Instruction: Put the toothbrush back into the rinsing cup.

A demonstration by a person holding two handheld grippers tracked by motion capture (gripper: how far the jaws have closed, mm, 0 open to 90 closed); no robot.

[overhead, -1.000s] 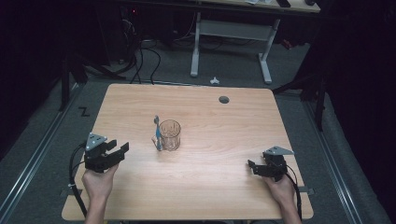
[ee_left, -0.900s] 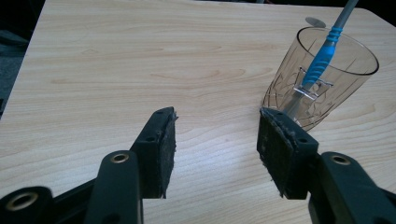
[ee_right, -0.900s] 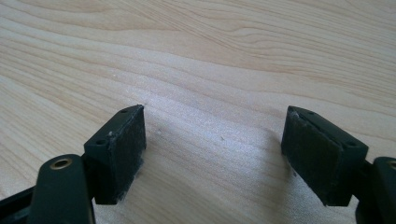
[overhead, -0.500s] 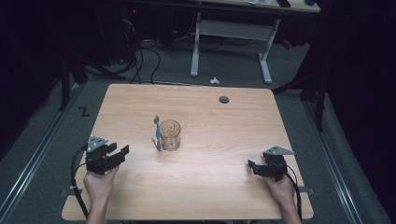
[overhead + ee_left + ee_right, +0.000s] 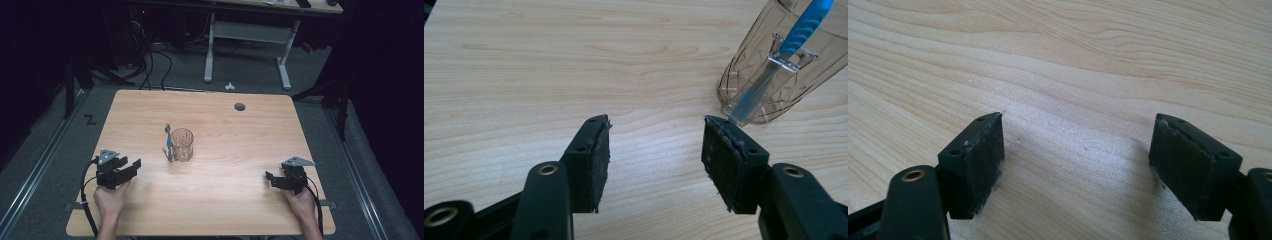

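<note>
Clear plastic cup (image 5: 181, 144) stands mid-table (image 5: 240, 150), blue toothbrush (image 5: 169, 143) clipped to its side. Your left gripper (image 5: 131, 167) and right gripper (image 5: 270, 178) both sit spread wide, holding nothing.

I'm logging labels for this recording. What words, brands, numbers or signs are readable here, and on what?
"Z": a dark mark on the grey floor left of the light wooden table; it reads like that letter, but may be only a scuff.
No text readable on the clear plastic cup, the blue-handled toothbrush, the left gripper or the right gripper.
</note>
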